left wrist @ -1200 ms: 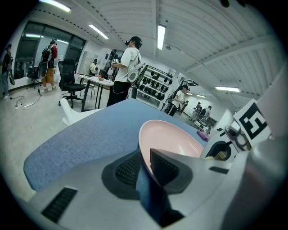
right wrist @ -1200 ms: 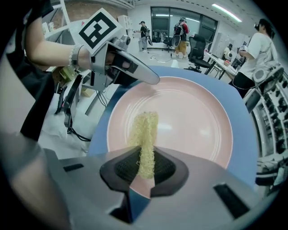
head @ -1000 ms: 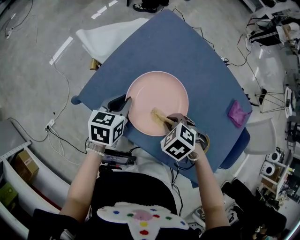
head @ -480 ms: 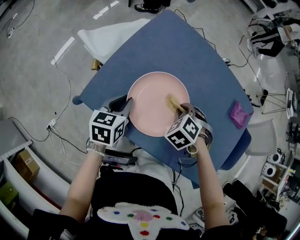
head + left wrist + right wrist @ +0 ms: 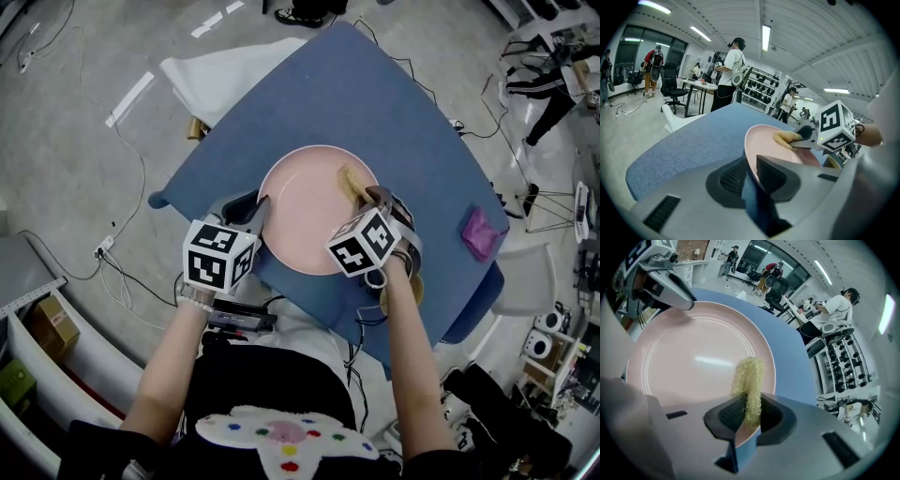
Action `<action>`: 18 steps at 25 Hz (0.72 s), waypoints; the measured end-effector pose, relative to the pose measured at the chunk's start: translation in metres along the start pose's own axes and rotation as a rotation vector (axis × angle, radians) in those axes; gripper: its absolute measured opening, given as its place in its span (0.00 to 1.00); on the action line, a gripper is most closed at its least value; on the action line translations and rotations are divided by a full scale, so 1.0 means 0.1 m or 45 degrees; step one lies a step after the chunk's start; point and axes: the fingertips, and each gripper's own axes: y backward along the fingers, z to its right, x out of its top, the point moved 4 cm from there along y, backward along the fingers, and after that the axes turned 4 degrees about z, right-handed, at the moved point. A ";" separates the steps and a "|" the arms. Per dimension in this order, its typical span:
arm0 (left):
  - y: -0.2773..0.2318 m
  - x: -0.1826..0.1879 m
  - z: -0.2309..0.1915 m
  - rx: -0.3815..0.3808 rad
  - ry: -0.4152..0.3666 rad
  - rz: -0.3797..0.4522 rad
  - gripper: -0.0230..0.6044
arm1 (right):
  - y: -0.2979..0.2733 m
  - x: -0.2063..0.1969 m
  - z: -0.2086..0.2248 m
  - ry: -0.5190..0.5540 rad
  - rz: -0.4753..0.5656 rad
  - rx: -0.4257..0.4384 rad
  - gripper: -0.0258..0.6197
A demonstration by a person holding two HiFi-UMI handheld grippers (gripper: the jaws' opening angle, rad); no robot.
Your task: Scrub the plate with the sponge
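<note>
Right gripper view shows our right gripper (image 5: 746, 414) pinching the sponge (image 5: 750, 378) onto the plate (image 5: 689, 357) just ahead, mid-scrub, while our left gripper (image 5: 751, 174) clamps the rim; next, we judge, a sweep across the centre.

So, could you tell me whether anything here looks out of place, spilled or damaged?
Nothing stands out. The plate looks whole, its near rim clamped by the left tool; the right tool holds the sponge against its right side. A purple cloth lies apart near the right edge of the table. No spills.
</note>
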 end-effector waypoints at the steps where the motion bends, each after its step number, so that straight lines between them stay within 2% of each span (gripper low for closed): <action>1: 0.00 -0.01 -0.01 0.001 0.003 0.001 0.16 | -0.02 0.03 0.01 -0.002 0.005 -0.007 0.13; 6: 0.01 0.00 0.01 0.004 0.009 0.006 0.16 | -0.05 0.17 0.04 -0.007 0.040 -0.025 0.13; 18: 0.00 0.01 0.03 0.005 0.026 0.015 0.16 | 0.02 0.67 -0.26 0.208 0.232 0.034 0.12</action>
